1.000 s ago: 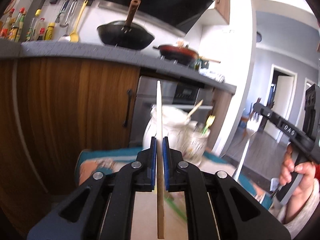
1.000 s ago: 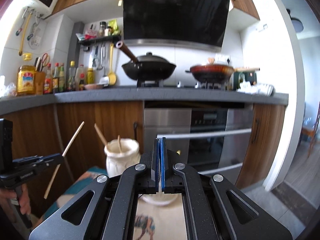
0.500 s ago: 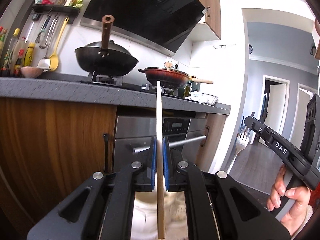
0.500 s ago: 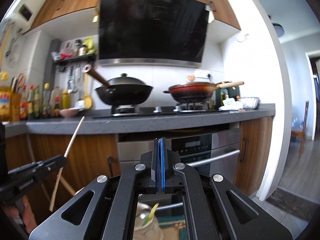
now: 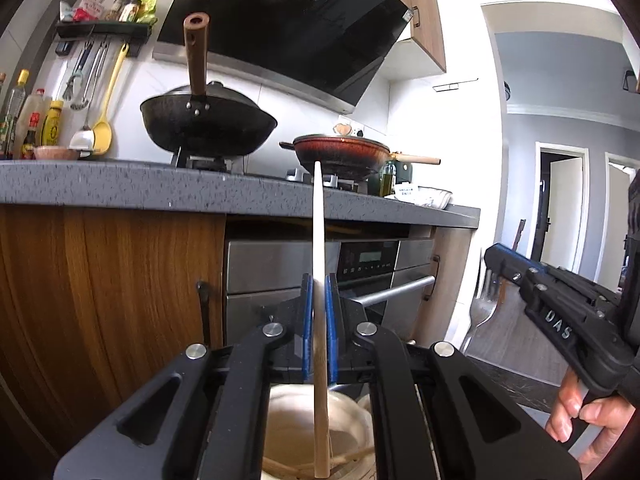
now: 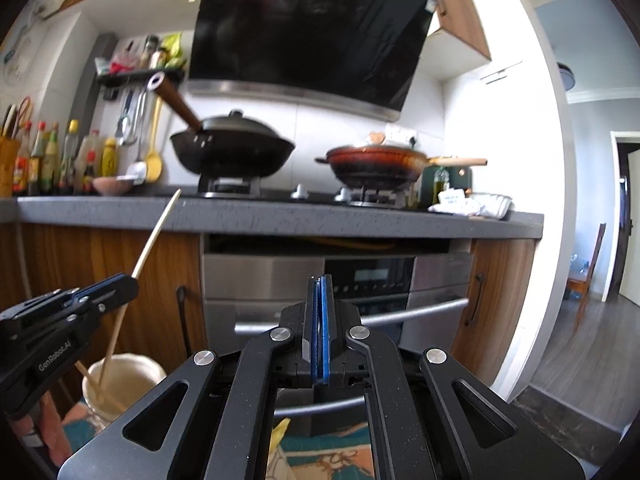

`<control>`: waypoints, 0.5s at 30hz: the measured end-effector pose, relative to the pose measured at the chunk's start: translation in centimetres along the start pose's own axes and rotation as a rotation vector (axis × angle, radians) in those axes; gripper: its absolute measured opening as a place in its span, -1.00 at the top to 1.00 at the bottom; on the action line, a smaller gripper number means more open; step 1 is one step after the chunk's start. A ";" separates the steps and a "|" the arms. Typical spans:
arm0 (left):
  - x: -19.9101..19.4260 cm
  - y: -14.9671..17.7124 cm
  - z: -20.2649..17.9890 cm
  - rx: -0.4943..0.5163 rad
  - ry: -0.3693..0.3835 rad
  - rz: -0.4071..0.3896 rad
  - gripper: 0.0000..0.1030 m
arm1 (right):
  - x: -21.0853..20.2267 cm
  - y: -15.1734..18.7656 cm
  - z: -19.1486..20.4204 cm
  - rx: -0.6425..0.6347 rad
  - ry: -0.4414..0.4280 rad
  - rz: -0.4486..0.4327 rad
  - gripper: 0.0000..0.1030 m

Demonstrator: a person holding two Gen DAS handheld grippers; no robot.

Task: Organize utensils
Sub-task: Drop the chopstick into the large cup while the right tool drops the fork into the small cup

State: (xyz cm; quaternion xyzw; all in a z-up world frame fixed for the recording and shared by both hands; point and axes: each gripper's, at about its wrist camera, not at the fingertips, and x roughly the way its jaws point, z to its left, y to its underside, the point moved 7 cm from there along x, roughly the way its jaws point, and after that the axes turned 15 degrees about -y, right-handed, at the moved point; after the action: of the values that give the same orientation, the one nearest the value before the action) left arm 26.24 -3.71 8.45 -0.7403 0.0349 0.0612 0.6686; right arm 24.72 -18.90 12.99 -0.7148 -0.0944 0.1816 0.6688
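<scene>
Left claw (image 5: pixel 319 312) clamped on a wooden chopstick (image 5: pixel 319 240), upright, lower end over the cream utensil jar (image 5: pixel 296 436); jar cut off by the frame bottom. Right claw (image 6: pixel 319 328) pads closed on a silver fork (image 5: pixel 482 312); its handle is hidden in the own-wrist view. Patterned cloth (image 6: pixel 328 452) below, mostly blocked. Beyond: grey surface (image 5: pixel 120 188) with black wok (image 5: pixel 208 120), red pan (image 5: pixel 340 152), oven (image 6: pixel 360 280) under it.

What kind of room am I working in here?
A home kitchen, by the look of it: a black wok and a red pan sit on a gas hob, a range hood hangs above, and sauce bottles line the counter.
</scene>
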 end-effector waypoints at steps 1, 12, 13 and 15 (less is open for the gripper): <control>0.0 0.3 0.1 0.002 -0.006 0.004 0.88 | 0.2 0.3 0.1 -0.005 -0.002 0.012 0.96; -1.2 0.7 -0.5 0.080 0.002 -0.018 0.86 | 1.7 2.0 0.9 0.004 -0.055 0.078 0.95; -1.4 0.6 -0.5 0.081 0.001 -0.020 0.85 | 1.7 2.1 0.9 0.002 -0.057 0.081 0.95; -1.4 0.6 -0.4 0.084 0.001 -0.020 0.77 | 1.9 2.2 1.1 -0.003 -0.063 0.088 0.95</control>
State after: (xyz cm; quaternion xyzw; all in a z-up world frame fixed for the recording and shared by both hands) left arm 24.78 -4.24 8.05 -0.7120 0.0304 0.0529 0.6995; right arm 25.78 -17.36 10.51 -0.7131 -0.0844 0.2330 0.6558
